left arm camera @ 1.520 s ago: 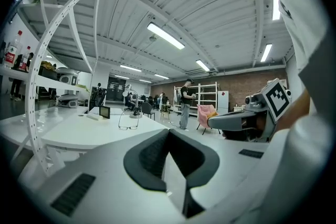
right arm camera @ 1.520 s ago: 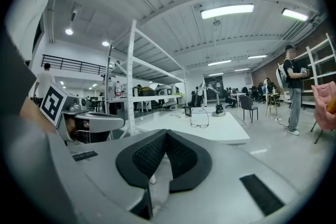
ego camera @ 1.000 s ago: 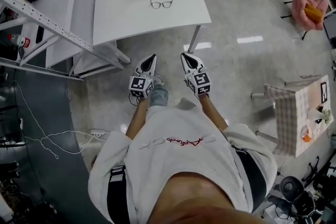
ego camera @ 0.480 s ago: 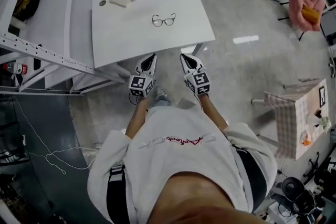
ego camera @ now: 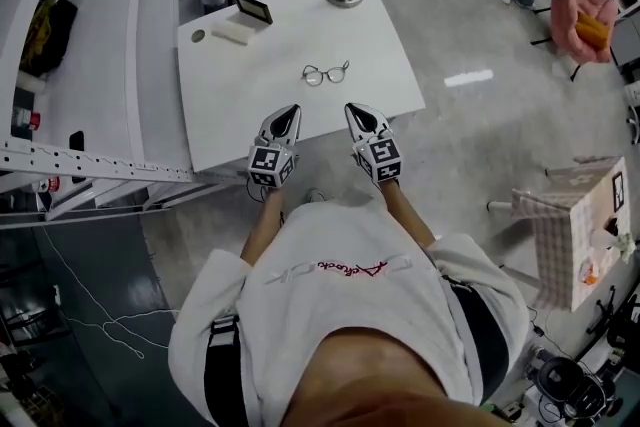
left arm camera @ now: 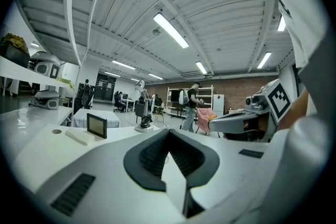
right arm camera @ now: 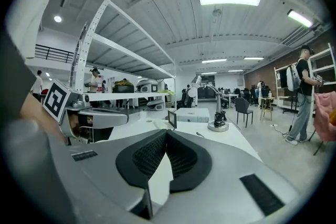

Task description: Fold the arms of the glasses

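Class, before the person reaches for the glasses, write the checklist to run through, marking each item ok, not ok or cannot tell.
1. The glasses lie on the table, nothing on them: ok.
2. Arms of the glasses open: cannot tell, too small.
3. The left gripper is empty, jaws shut: ok.
4. The right gripper is empty, jaws shut: ok.
5. Both grippers at the glasses: not ok, both are short of them, by the table's near edge.

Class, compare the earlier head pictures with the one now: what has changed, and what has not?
The person has walked up to the table; the left gripper and right gripper now reach over its near edge. Nothing taken or let go. Both stay shut, empty; the glasses lie untouched.
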